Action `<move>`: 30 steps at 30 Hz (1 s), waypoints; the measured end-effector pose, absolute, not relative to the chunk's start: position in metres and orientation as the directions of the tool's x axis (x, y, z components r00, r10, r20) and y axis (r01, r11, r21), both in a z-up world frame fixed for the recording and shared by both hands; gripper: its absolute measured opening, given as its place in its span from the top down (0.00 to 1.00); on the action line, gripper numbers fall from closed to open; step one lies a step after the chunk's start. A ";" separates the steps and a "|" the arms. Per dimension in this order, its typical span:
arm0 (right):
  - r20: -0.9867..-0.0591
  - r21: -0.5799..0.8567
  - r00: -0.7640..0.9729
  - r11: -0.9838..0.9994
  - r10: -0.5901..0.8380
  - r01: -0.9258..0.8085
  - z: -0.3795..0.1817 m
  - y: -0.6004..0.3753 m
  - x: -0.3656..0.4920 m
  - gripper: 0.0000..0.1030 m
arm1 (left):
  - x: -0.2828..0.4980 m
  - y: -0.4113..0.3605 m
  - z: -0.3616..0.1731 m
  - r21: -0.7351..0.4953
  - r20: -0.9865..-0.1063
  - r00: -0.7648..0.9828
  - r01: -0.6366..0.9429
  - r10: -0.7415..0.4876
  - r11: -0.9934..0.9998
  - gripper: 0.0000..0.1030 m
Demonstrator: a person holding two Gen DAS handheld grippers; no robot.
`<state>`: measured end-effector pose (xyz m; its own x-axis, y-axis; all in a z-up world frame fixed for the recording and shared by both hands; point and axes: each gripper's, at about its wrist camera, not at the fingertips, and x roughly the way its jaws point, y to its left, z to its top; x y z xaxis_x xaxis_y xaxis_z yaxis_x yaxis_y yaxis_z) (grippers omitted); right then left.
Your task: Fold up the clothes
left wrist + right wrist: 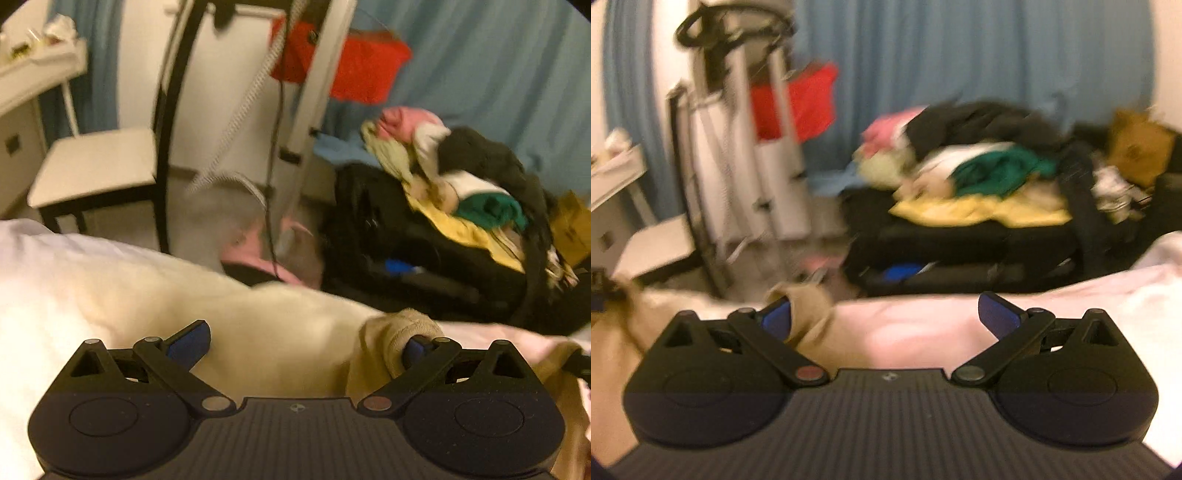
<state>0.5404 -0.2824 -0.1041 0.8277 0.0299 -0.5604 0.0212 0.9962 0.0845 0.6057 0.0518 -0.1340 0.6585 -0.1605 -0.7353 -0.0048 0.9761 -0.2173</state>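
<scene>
Your left gripper (303, 343) is spread wide, with the ribbed cuff (406, 332) of a cream sweater (258, 325) draped over its right finger; nothing is pinched, the cloth only hangs there. Your right gripper (890, 317) is also spread, and the same cuff (801, 306) sits against its left finger without being clamped. The sweater lies on the bed (33, 266), spread across the pale sheet toward the edge that faces the black suitcase (406, 258) heaped with other clothes (461, 177). Both views are blurred, so you cannot tell how the body and the other sleeve are laid out. Judging by its look, the knit is soft, light and limp: it will sag and stretch from any single hold and will not keep a crease by itself. The ribbed cuff is thicker and gives the firmest bite, so it seems the best place to pinch when you carry the sleeve across the body. For the larger folds, you probably want seams or the hem, one gripper at each corner, lifted evenly so the fabric does not bunch. One risk is a loose loop of knit snagging on a finger hinge; another is the sweater sliding off the bed edge if you drag it.
</scene>
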 end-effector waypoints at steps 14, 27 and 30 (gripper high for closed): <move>-0.469 0.125 0.883 0.992 0.037 0.025 -0.016 -0.235 0.364 0.00 | 0.397 0.053 -0.021 -0.146 -0.623 0.754 0.146 -0.206 0.978 0.00; -0.306 0.154 0.951 0.988 0.051 -0.003 0.086 -0.207 0.122 0.00 | 0.202 0.095 0.079 -0.265 -0.506 0.820 0.146 -0.266 0.953 0.00; -0.275 0.175 0.961 0.984 0.035 0.014 0.100 -0.206 0.095 0.00 | 0.161 0.105 0.103 -0.289 -0.482 0.832 0.145 -0.275 0.946 0.00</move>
